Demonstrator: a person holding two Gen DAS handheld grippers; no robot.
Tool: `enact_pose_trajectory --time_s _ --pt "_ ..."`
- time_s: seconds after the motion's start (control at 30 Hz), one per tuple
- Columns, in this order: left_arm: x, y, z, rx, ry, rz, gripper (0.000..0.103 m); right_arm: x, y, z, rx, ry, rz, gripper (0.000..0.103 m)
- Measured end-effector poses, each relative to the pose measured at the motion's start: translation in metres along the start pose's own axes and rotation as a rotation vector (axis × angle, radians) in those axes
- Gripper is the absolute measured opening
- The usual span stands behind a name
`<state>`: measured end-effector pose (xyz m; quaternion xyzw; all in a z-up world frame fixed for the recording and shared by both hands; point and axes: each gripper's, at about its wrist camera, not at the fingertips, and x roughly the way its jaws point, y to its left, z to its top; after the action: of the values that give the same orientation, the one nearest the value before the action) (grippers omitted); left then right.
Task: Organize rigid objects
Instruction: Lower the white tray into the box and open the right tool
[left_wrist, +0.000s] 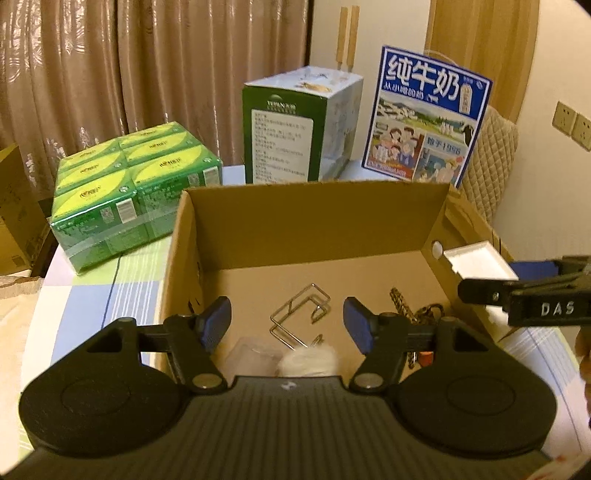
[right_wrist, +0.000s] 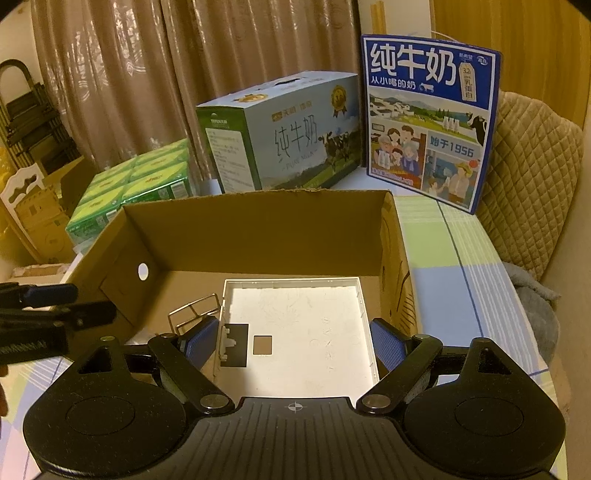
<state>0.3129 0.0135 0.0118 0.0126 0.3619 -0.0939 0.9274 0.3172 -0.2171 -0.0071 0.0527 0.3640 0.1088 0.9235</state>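
A bent wire rack of thin shiny metal is seen on the floor of the open corrugated cardboard box on the desk. The left tongs are released above it. A flat white plastic tray (square, shallow-rimmed) is clamped in the right tongs. Behind, a blue carton is marked "1956".

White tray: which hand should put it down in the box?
Right. The right gripper grips the white tray by its two sides, above the cardboard box. The left gripper is open and empty, over the wire rack in the box.
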Motion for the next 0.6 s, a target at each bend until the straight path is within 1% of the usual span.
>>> enact_pose_trajectory --time_s 0.3,0.6 --pt "-0.0085 0.0055 -0.0010 -0.001 -0.010 0.006 0.063 0.0004 -0.0001 -0.0025 0.007 0.005 0.000 0.084" --pt "-0.0089 0.0044 -0.0069 0.004 -0.008 0.001 0.063 0.0000 -0.0029 -0.0026 0.017 0.000 -0.009 0.085"
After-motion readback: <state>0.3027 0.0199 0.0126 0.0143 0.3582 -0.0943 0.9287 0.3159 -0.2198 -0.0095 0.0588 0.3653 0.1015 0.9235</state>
